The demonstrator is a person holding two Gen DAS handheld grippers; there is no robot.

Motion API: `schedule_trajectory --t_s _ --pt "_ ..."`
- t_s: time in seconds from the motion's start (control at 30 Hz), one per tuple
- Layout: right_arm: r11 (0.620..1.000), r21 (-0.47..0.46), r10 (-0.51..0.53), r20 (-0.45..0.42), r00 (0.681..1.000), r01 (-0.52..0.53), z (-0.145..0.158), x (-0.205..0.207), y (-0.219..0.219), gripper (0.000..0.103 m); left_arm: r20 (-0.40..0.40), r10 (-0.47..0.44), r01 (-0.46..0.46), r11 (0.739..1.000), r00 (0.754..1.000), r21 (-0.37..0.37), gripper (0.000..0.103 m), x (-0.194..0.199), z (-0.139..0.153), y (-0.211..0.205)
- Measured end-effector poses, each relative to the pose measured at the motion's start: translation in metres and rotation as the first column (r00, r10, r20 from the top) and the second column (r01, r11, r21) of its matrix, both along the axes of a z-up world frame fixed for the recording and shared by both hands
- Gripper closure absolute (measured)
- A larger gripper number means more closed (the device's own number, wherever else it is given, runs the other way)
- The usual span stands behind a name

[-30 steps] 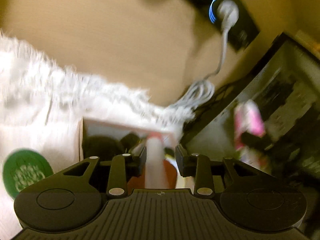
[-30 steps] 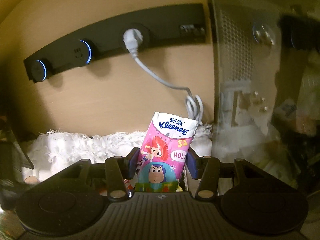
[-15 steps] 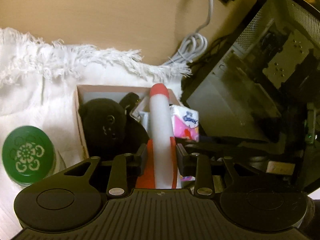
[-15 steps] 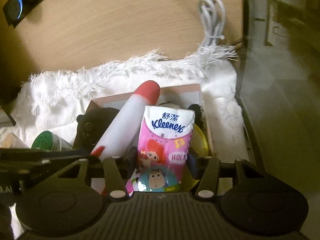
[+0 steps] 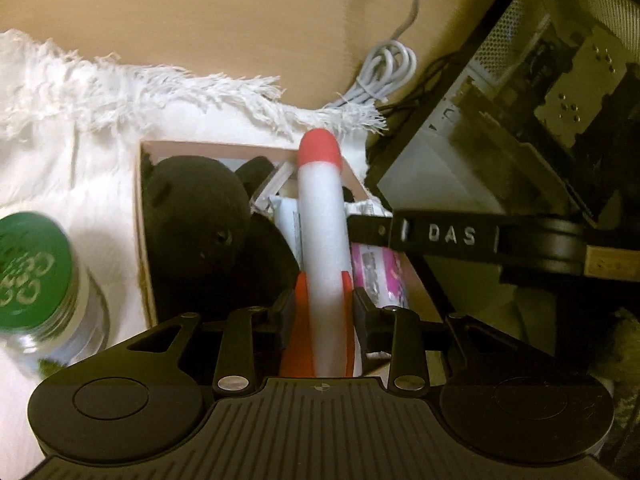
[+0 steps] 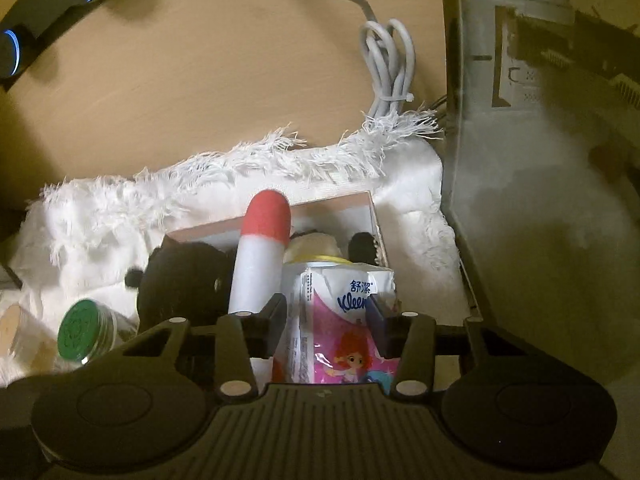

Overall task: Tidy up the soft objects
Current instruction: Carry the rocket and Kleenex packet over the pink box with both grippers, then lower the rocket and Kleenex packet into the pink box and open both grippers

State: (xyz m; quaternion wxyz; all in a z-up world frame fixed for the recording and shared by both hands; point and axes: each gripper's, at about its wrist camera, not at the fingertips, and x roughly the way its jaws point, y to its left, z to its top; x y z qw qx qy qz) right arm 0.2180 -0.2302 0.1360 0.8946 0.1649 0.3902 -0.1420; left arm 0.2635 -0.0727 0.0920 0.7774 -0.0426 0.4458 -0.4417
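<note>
My left gripper (image 5: pixel 322 314) is shut on a soft white rocket toy (image 5: pixel 322 216) with a red tip and holds it over a pink cardboard box (image 5: pixel 141 216). A black plush toy (image 5: pixel 200 216) lies in the box. My right gripper (image 6: pixel 330 320) is shut on a pink Kleenex tissue pack (image 6: pixel 344 332) and holds it low over the right side of the box (image 6: pixel 332 204). The rocket (image 6: pixel 260 256) and the black plush (image 6: pixel 180 280) also show in the right wrist view. The right gripper's finger crosses the left wrist view (image 5: pixel 460 236), with the tissue pack (image 5: pixel 380 276) under it.
The box sits on a fringed white cloth (image 6: pixel 120 208) on a wooden table. A glass jar with a green lid (image 5: pixel 28 268) stands left of the box. A computer case (image 6: pixel 540 160) stands close on the right. A coiled grey cable (image 6: pixel 388 68) lies behind.
Both grippers have come down toward the box with their loads. The tissue pack now sits lower, at the box's right side, beside the rocket.
</note>
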Motion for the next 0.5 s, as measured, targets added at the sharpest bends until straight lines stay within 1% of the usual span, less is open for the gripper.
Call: schedule_trajectory --t_s 0.2,0.27,0.3,0.37,0.4,0.5 --pt "0.997 0.065 0.032 0.025 0.999 -0.034 0.000 0.003 0.001 0.058 -0.015 0.035 -0.035 0.999 0.999 0.012 0.068 -0.001 0.005 0.012" --pt "0.996 0.081 0.037 0.033 0.999 -0.039 0.001 0.000 0.002 0.060 -0.022 0.039 -0.039 0.999 0.999 0.012 0.068 0.000 0.004 0.012" --pt "0.994 0.096 0.040 0.036 0.999 -0.044 0.002 -0.002 0.002 0.063 -0.026 0.042 -0.042 0.999 0.999 0.010 0.068 0.000 0.004 0.011" --pt "0.989 0.136 0.057 0.051 0.997 -0.064 0.005 -0.005 0.002 0.072 -0.034 0.051 -0.051 0.999 0.998 0.014 0.069 0.000 0.004 0.012" --pt "0.985 0.152 0.073 0.055 0.996 -0.081 0.006 -0.004 0.003 0.079 -0.033 0.055 -0.054 0.998 0.998 0.017 0.069 -0.001 0.006 0.012" --pt "0.984 0.156 0.079 0.049 0.996 -0.086 0.003 0.004 0.008 0.081 -0.005 0.063 -0.063 0.998 0.998 0.024 0.070 -0.006 0.012 0.015"
